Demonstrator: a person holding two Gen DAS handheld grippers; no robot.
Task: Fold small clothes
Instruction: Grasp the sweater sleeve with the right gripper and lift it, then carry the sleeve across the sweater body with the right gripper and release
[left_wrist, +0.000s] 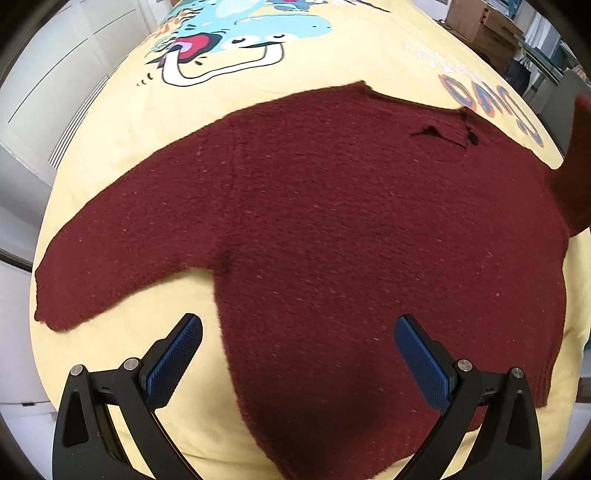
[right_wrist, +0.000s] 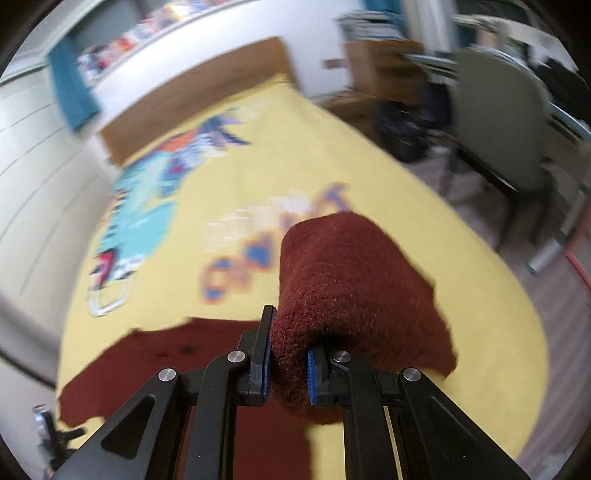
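A small dark red knitted sweater (left_wrist: 332, 229) lies flat on a yellow bed cover (left_wrist: 140, 122), its left sleeve (left_wrist: 110, 266) spread out toward the bed's left edge. My left gripper (left_wrist: 298, 332) hovers open above the sweater's lower body, nothing between its blue pads (left_wrist: 173, 362). In the right wrist view my right gripper (right_wrist: 290, 360) is shut on the sweater's right sleeve (right_wrist: 347, 280), which is lifted off the bed and drapes over the fingers. The rest of the sweater (right_wrist: 177, 354) lies below. The raised sleeve (left_wrist: 576, 162) shows at the right edge of the left wrist view.
The yellow cover (right_wrist: 332, 155) carries a cartoon print (left_wrist: 229, 40) and lettering (left_wrist: 480, 92). White cupboard doors (left_wrist: 48, 74) stand left of the bed. A wooden headboard (right_wrist: 192, 96), a grey chair (right_wrist: 495, 110) and dark bags (right_wrist: 402, 125) lie beyond and to the right.
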